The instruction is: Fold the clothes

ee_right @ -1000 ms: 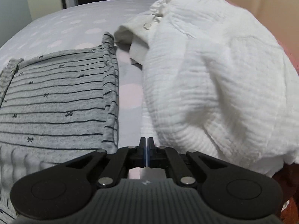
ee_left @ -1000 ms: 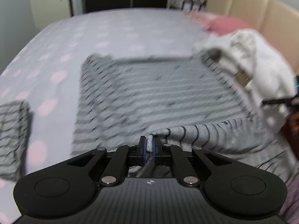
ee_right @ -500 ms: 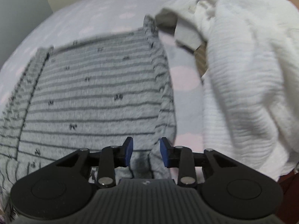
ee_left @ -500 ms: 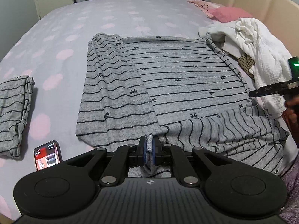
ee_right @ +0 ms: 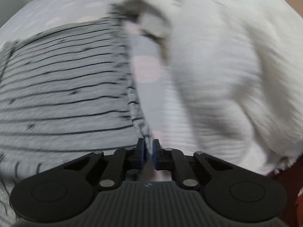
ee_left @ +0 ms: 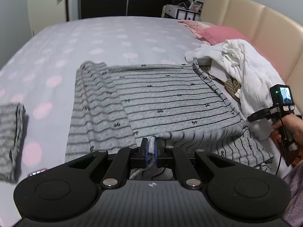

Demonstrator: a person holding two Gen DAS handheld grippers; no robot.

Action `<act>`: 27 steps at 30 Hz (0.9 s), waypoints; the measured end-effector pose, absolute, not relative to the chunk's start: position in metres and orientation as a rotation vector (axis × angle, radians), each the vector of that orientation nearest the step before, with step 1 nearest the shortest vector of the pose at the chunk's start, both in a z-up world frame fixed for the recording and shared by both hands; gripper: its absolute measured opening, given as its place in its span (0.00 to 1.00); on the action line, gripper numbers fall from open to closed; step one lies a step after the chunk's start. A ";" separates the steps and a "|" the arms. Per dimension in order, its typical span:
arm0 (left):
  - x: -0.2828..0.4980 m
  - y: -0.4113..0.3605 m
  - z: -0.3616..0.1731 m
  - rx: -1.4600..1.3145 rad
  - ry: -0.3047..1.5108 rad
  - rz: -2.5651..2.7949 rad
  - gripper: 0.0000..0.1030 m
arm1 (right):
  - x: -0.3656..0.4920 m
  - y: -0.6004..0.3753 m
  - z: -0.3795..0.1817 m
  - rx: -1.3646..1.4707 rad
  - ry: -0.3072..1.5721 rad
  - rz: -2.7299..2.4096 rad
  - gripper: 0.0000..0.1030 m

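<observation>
A grey striped garment (ee_left: 166, 98) lies spread on the bed, its left side folded inward. My left gripper (ee_left: 151, 147) is shut on the garment's near hem, which bunches between the jaws. My right gripper (ee_right: 149, 148) is shut on the garment's right edge (ee_right: 136, 113); the garment body (ee_right: 62, 87) stretches away to its left. The right gripper also shows in the left wrist view (ee_left: 272, 111), held by a hand at the garment's near right corner.
A pile of white clothes (ee_left: 244, 70) (ee_right: 223, 71) lies right of the garment. A folded grey striped item (ee_left: 10, 136) sits at the left. A phone (ee_left: 37, 171) lies near the left gripper. A pink pillow (ee_left: 219, 33) and a beige headboard (ee_left: 261, 24) are at the right.
The right gripper was shut and empty, opened over the garment's right edge, and has now closed on it. The left gripper keeps its hold on the hem and has shifted slightly.
</observation>
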State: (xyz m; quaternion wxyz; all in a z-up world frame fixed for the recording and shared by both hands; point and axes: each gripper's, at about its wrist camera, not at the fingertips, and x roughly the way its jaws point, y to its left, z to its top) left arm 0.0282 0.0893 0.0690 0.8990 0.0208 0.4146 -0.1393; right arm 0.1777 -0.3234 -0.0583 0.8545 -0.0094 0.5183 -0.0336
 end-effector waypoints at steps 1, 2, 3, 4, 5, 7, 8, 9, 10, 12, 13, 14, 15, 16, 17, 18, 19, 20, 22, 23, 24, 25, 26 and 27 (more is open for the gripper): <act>0.029 0.084 0.070 0.060 0.854 -0.290 0.04 | 0.178 -0.329 -0.061 -0.047 1.080 -0.116 0.00; 0.031 0.082 0.070 0.061 0.856 -0.293 0.04 | 0.178 -0.335 -0.063 -0.063 1.071 -0.150 0.00; 0.033 0.079 0.069 0.063 0.858 -0.295 0.04 | 0.177 -0.341 -0.063 -0.036 1.067 -0.145 0.01; 0.035 0.078 0.068 0.065 0.861 -0.293 0.04 | 0.176 -0.342 -0.060 -0.014 1.063 -0.123 0.01; 0.037 0.077 0.066 0.071 0.866 -0.288 0.04 | 0.173 -0.338 -0.056 -0.020 1.051 -0.093 0.04; 0.040 0.075 0.061 0.072 0.881 -0.279 0.04 | 0.167 -0.326 -0.046 -0.066 1.010 -0.024 0.05; 0.043 0.075 0.058 0.071 0.890 -0.275 0.04 | 0.165 -0.320 -0.041 -0.084 0.990 0.011 0.05; 0.045 0.074 0.056 0.070 0.898 -0.271 0.04 | 0.164 -0.315 -0.038 -0.082 0.969 0.052 0.05; 0.049 0.074 0.053 0.071 0.906 -0.265 0.04 | 0.165 -0.311 -0.034 -0.074 0.951 0.097 0.05; 0.056 0.074 0.048 0.076 0.913 -0.248 0.04 | 0.172 -0.303 -0.031 -0.066 0.950 0.147 0.05; 0.059 0.073 0.046 0.078 0.917 -0.240 0.04 | 0.179 -0.301 -0.031 -0.072 0.951 0.166 0.05; 0.063 0.074 0.045 0.080 0.920 -0.233 0.04 | 0.188 -0.300 -0.031 -0.085 0.946 0.168 0.05; 0.066 0.074 0.043 0.082 0.923 -0.226 0.04 | 0.197 -0.298 -0.031 -0.097 0.940 0.170 0.06; 0.070 0.074 0.042 0.082 0.925 -0.220 0.04 | 0.207 -0.297 -0.032 -0.106 0.935 0.171 0.06; 0.072 0.074 0.040 0.082 0.928 -0.216 0.04 | 0.222 -0.297 -0.034 -0.100 0.931 0.168 0.06; 0.075 0.074 0.038 0.082 0.931 -0.212 0.04 | 0.232 -0.300 -0.032 -0.087 0.928 0.168 0.06; 0.078 0.074 0.037 0.082 0.934 -0.209 0.04 | 0.243 -0.301 -0.032 -0.071 0.924 0.170 0.06; 0.080 0.073 0.034 0.084 0.938 -0.206 0.04 | 0.255 -0.303 -0.032 -0.055 0.919 0.172 0.07; 0.086 0.072 0.029 0.088 0.950 -0.202 0.04 | 0.280 -0.303 -0.032 -0.030 0.902 0.175 0.25; 0.088 0.072 0.027 0.089 0.957 -0.202 0.04 | 0.293 -0.301 -0.031 -0.023 0.890 0.177 0.40; 0.091 0.072 0.024 0.090 0.965 -0.202 0.04 | 0.303 -0.298 -0.031 -0.026 0.874 0.180 0.41; 0.094 0.072 0.021 0.090 0.974 -0.202 0.04 | 0.314 -0.295 -0.031 -0.029 0.858 0.184 0.41; 0.097 0.072 0.018 0.090 0.982 -0.202 0.04 | 0.326 -0.291 -0.031 -0.031 0.845 0.188 0.41; 0.100 0.072 0.015 0.090 0.990 -0.202 0.04 | 0.337 -0.287 -0.033 -0.033 0.834 0.192 0.41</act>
